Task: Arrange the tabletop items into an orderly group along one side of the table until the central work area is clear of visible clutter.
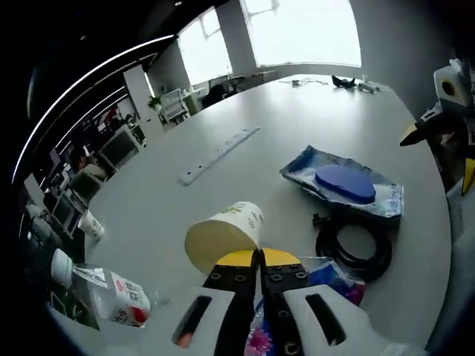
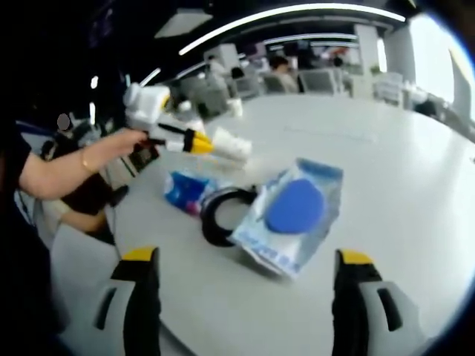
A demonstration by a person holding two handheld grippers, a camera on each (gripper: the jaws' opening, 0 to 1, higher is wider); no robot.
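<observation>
Left gripper (image 1: 259,256): jaws closed on tipped white paper cup (image 1: 223,232).
Right gripper (image 2: 249,256): jaws wide apart, empty, near desk (image 2: 386,170) edge.

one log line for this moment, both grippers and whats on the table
left gripper: shut on paper cup | right gripper: open, empty, facing blue pouch | black cable coil beside pouch | bottle lying at edge
</observation>
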